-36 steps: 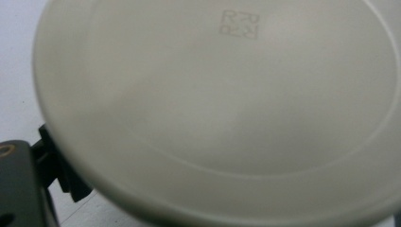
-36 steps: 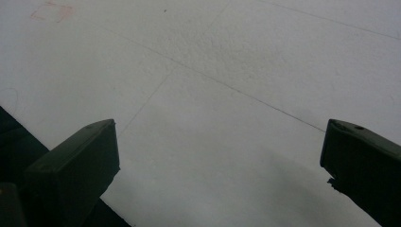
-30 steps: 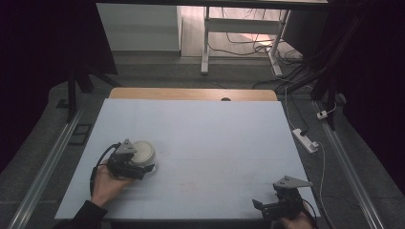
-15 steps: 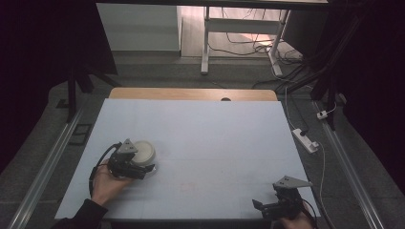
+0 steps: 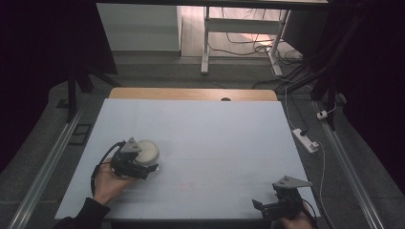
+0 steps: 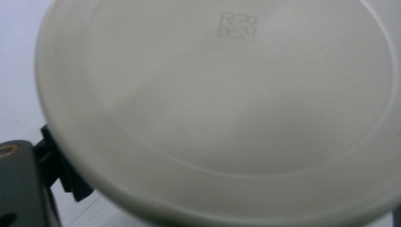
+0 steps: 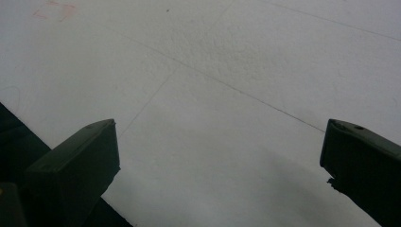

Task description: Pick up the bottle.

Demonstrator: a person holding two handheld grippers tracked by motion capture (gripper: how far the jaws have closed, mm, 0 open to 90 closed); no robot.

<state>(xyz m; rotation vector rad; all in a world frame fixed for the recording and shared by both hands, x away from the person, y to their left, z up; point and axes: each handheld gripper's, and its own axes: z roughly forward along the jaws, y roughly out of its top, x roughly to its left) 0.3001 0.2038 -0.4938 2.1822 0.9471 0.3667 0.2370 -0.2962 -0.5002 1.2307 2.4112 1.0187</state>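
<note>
A white round container with a flat lid stands on the pale blue table top at the near left. My left gripper is against its near side, held by a hand. In the left gripper view the lid carries a faint stamped mark, and one black jaw sits tucked under its rim at the lower left, with the jaws spread around the body. My right gripper rests at the table's near right edge, with its jaws wide apart and nothing between them.
A wooden strip runs along the table's far edge. A white power strip lies on the floor to the right. Metal rails flank the table, and a white stand and cables are beyond it.
</note>
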